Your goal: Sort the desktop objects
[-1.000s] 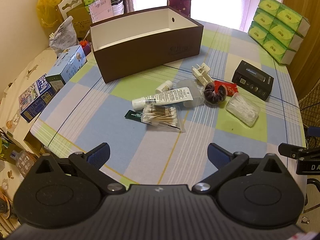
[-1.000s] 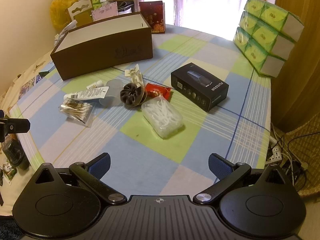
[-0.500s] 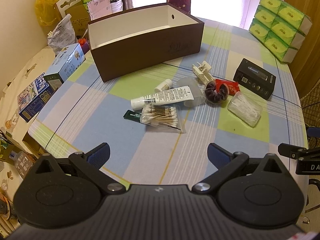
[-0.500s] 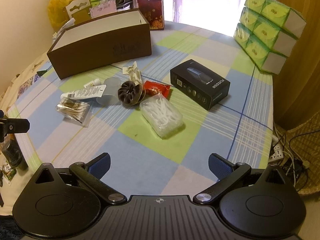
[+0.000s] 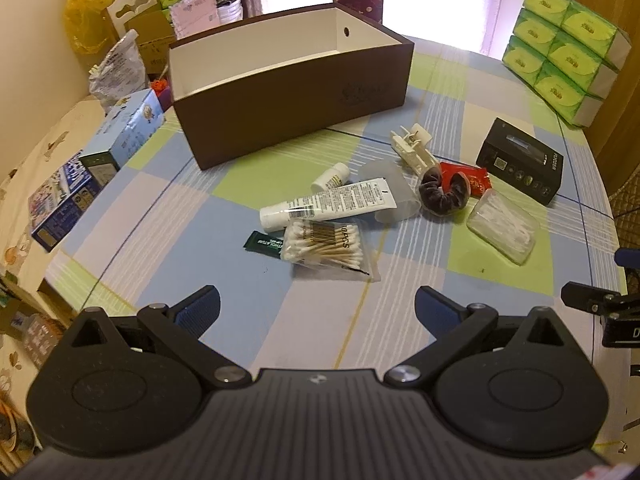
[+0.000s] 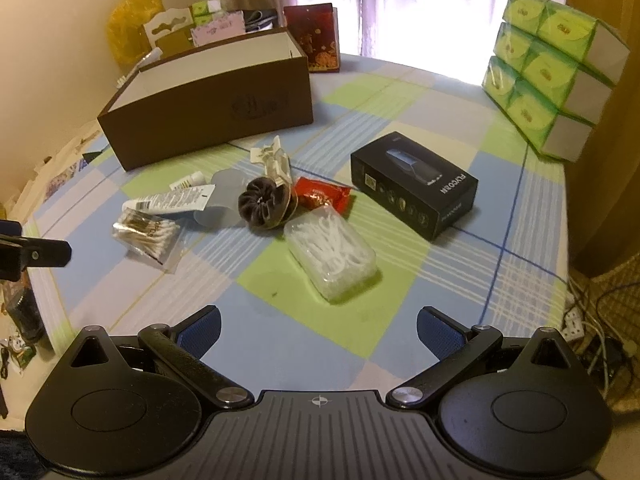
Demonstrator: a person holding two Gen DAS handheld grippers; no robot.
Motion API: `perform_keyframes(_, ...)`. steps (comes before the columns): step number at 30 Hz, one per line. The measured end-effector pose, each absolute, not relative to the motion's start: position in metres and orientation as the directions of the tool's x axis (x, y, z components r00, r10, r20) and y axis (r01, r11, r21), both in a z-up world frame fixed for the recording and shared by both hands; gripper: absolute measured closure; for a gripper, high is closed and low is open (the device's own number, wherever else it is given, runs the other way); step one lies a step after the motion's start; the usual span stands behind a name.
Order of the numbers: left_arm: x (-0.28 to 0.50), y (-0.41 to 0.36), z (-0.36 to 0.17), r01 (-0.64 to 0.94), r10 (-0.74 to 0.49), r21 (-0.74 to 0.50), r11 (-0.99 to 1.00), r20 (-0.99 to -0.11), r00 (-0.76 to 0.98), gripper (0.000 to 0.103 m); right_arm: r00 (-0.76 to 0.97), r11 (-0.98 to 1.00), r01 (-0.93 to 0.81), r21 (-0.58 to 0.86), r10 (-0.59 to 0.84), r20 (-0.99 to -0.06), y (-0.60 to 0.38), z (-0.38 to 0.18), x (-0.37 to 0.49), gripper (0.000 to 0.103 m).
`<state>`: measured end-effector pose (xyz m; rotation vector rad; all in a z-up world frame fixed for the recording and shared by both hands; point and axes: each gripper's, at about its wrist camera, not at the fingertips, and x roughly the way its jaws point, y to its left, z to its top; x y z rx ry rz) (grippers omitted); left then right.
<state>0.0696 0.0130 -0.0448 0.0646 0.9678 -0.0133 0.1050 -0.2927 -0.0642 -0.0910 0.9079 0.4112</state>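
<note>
While jaws gape, tablecloth bare ahead.

Matt brown cardboard box, checked cloth tablecloth, glossy plastic swab bag, velvety scrunchie

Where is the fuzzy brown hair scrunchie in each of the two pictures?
Left wrist view: the scrunchie lies right of centre, past the white tube, touching the red packet.
Right wrist view: the scrunchie lies left of centre, just above the clear box of floss picks.
Shared landmark: the brown box stands behind it in both.
</note>
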Motion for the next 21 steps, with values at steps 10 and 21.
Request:
perform_keyframes(10, 0.086, 0.018, -0.069, 0.099, -0.008, 0.065, 0.993, -0.796, 0.606, 0.001, 0.558, 0.905, -0.408, 0.115, 0.348, -0.754, -0.301, -0.087, 0.122, 0.002)
perform_keyframes(21, 0.114, 0.016, -0.107, 0.101, 0.031, 0.114, 0.988, -0.8, 0.599, 0.004, 0.538, 0.901, -0.421, 0.105, 0.341, -0.771, -0.299, -0.11, 0.15, 0.002)
